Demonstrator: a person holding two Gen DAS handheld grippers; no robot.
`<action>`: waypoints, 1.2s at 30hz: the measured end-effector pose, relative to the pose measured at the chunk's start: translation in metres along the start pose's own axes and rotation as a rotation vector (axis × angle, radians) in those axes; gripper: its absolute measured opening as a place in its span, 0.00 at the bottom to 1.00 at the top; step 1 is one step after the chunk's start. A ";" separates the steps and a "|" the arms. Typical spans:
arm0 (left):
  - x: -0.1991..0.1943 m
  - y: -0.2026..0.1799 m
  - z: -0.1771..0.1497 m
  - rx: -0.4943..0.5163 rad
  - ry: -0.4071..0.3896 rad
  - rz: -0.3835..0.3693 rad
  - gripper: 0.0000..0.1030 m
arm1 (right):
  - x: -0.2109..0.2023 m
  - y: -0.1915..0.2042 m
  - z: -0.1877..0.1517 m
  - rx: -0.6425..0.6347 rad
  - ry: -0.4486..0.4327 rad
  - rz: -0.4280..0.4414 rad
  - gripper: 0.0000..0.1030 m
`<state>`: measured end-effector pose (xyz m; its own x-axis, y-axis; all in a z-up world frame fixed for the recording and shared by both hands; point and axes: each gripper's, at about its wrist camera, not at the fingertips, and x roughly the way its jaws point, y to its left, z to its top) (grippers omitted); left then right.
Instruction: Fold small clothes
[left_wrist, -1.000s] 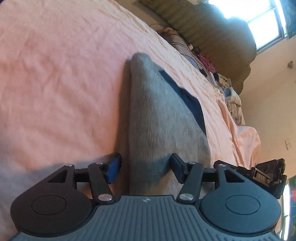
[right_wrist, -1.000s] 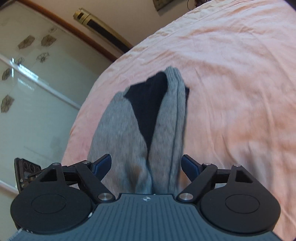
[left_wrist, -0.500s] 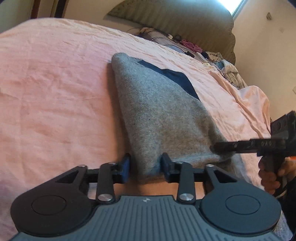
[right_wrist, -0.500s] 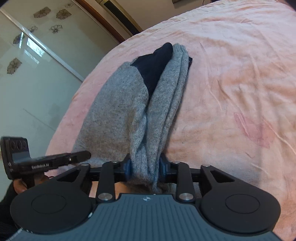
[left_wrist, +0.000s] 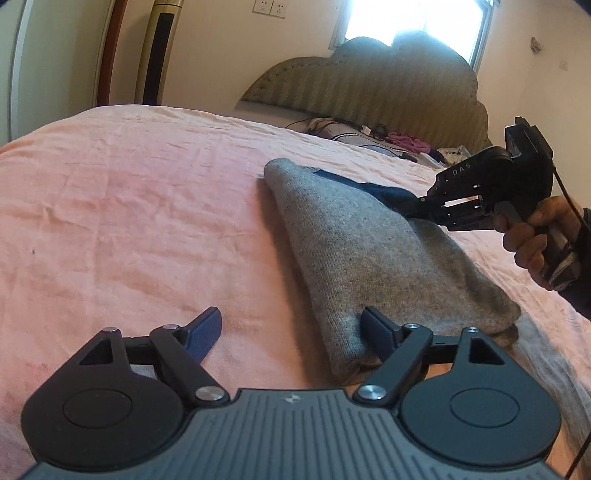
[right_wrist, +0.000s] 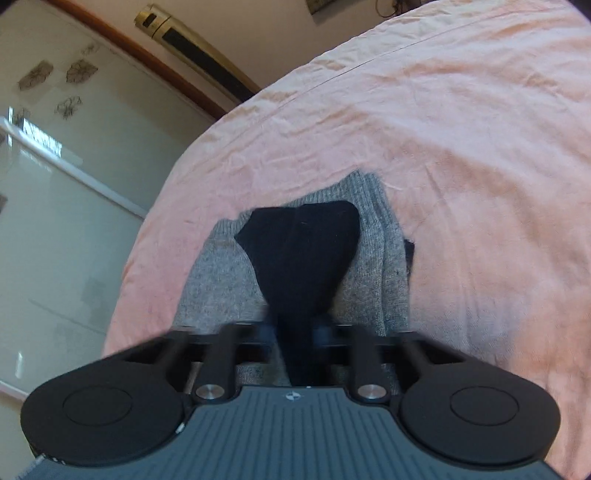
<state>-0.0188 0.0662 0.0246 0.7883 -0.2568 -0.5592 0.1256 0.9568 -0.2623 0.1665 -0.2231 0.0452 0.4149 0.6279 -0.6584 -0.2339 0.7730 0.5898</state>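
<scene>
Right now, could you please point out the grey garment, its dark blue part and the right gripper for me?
grey garment (left_wrist: 369, 258): left wrist view, middle of the folded knit.
dark blue part (right_wrist: 303, 251): right wrist view, middle of the dark flap.
right gripper (left_wrist: 424, 210): left wrist view, fingertips at the dark cloth.

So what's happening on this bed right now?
A person is folding a grey knit garment on a pink bedsheet, one hand-held gripper per hand. The left hand-held gripper has let go, its jaws opening beside the near edge of the garment. The right hand-held gripper is closing on the dark navy part, pinching it at the far side.
</scene>
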 end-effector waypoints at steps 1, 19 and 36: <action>-0.001 0.002 0.000 -0.009 -0.003 -0.008 0.82 | -0.006 -0.001 0.001 -0.015 -0.024 0.003 0.12; 0.066 -0.086 0.051 0.324 0.033 -0.086 0.84 | 0.025 0.027 0.014 -0.048 -0.023 -0.049 0.74; 0.039 -0.067 0.017 0.284 0.106 -0.012 0.83 | -0.046 0.027 -0.083 -0.141 -0.097 -0.017 0.53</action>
<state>0.0141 -0.0060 0.0340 0.7202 -0.2668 -0.6404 0.3095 0.9497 -0.0476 0.0678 -0.2238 0.0527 0.5011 0.6086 -0.6152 -0.3446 0.7924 0.5033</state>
